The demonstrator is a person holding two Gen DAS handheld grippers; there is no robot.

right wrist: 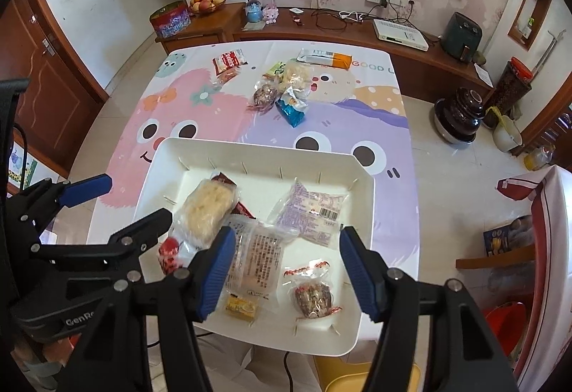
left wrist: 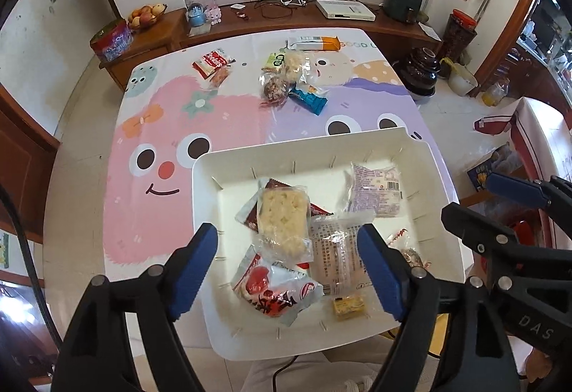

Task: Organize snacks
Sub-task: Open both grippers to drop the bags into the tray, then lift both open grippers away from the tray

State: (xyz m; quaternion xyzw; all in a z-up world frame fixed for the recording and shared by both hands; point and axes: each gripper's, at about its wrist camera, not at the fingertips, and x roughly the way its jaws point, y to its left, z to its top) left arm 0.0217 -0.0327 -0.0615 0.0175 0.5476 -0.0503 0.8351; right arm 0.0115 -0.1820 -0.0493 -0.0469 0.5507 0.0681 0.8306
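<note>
Right, both grippers hang over the white tray (left wrist: 422, 156), pointing steeply down, and both are empty. The left gripper (left wrist: 287, 268) has its jaws wide apart with nothing between the pads; the rice cake packet (left wrist: 282, 213) and the red-and-white packet (left wrist: 277, 292) lie on the tray floor under it, untouched. The right gripper (right wrist: 286, 270) is also apart, nothing pinched; the clear printed packet (right wrist: 262, 254) and the nut bar (right wrist: 312, 295) lie in the tray below it.

My read: a drop into the tray is done, and the next fetch is from the loose pile beyond the tray's far rim.

To do that well:
- Lift clear of the tray's wall before travelling, or a finger may snag the rim and drag the tray.
- Take the blue packet (right wrist: 293, 111) first. It is the pile's nearest piece to the tray and lies free at the edge.
- Grip across the short side, mid-body, not the crimped end. Film wrappers slip.
- Keep the two grippers apart. They are close side by side over the tray now.

Left outside the tray: the cookie packet (left wrist: 214, 61) with a small orange one just beside it, far left of the tray; the orange-and-white box (left wrist: 314, 42) farthest out; the mixed heap between.

The tray is shallow, white, slotted along its walls, roughly half filled.
</note>
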